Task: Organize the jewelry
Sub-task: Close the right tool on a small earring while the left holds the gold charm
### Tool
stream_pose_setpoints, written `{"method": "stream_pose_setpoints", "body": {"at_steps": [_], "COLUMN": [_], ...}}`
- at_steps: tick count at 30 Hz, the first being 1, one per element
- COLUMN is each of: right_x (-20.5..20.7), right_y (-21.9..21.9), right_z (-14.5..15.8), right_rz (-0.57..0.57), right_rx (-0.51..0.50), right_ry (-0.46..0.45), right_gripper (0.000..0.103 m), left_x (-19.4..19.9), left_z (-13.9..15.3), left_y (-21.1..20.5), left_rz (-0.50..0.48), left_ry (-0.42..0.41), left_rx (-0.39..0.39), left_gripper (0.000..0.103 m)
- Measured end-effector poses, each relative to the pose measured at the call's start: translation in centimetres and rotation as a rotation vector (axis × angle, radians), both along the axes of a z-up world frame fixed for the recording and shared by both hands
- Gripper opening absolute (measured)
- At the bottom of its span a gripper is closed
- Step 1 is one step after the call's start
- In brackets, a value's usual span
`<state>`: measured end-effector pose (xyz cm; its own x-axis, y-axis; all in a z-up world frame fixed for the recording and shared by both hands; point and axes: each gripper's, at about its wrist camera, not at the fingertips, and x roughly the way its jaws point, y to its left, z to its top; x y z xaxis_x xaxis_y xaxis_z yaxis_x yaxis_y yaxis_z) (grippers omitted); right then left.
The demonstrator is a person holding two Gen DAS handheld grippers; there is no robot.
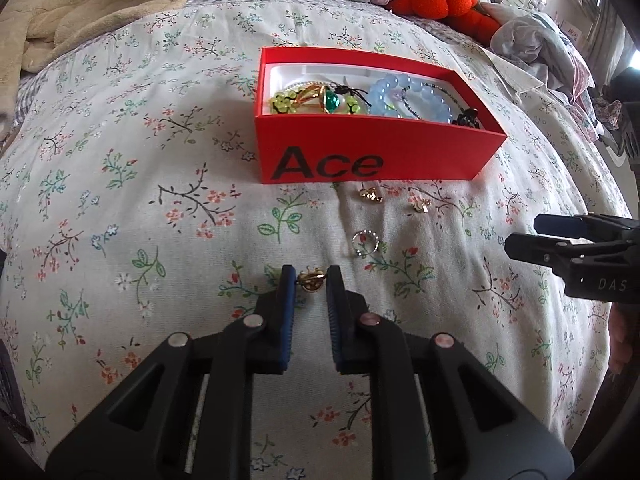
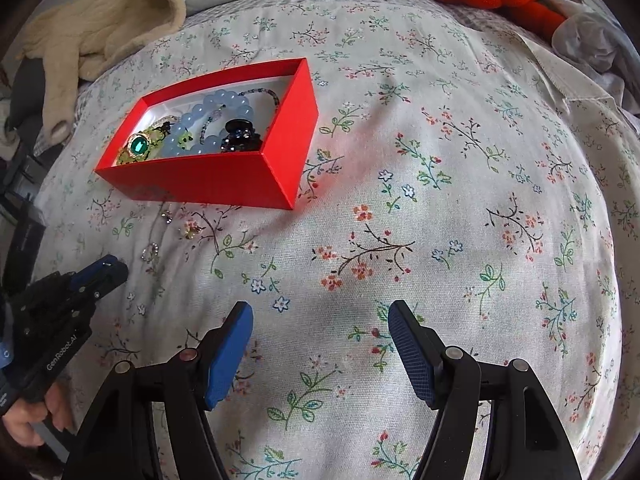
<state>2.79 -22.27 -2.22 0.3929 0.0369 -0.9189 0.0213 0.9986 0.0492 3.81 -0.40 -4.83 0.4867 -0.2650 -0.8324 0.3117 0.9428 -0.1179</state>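
The left gripper (image 1: 311, 278) is closed down on a small gold earring (image 1: 311, 280) on the floral bedspread (image 1: 160, 184), its blue pads pressing the piece from both sides, so the step in hand looks like the pick-up of one loose item. The right gripper (image 2: 320, 316) hovers with its fingers well apart and nothing between them, over bare cloth to the right of the red box (image 1: 360, 160).

That box, marked "Ace", sits further up the bed and already holds a green-stone ring (image 1: 330, 100), a pale blue bead bracelet (image 1: 400, 96) and a dark hair clip (image 1: 466, 116). Between the held earring and the box lie three more loose pieces: a silver beaded ring (image 1: 366, 242) just beyond the fingertips, and two gold earrings (image 1: 370, 196) (image 1: 420, 205) near the box's front wall.

The next move seems to call for a clean lift without dragging the cloth, then a carry over the front wall and a release inside. The earring is tiny, so the grip may be shallow and it could slip on the way
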Motion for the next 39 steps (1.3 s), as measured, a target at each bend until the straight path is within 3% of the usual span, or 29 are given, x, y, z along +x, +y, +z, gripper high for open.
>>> {"method": "stream_pose_setpoints", "body": {"at_steps": [15, 23, 27, 37, 39], "right_x": [2.4, 3.5, 3.9, 4.3, 4.4], "right_y": [7.7, 8.6, 8.9, 8.8, 8.8], "right_z": [-2.0, -2.2, -2.2, -2.0, -2.0], "right_rz": [0.17, 0.189, 0.212, 0.231, 0.235], "right_rx": [-0.005, -0.021, -0.022, -0.02, -0.017], "right_ry": [-0.054, -0.123, -0.15, -0.157, -0.155], "right_gripper": [0.069, 0.047, 0.042, 0.016, 0.015], "left_x": [0.5, 0.9, 1.4, 2.3, 2.4], "left_z": [0.7, 0.3, 0.3, 0.2, 0.2], "left_y": [3.3, 3.4, 3.2, 2.9, 2.9], "left_rz": [0.098, 0.099, 0.094, 0.101, 0.1], "left_ry": [0.079, 0.112, 0.116, 0.124, 0.121], "left_rx": [-0.025, -0.046, -0.054, -0.062, -0.059], "left_gripper": [0.017, 0.017, 0.017, 0.017, 0.017]}}
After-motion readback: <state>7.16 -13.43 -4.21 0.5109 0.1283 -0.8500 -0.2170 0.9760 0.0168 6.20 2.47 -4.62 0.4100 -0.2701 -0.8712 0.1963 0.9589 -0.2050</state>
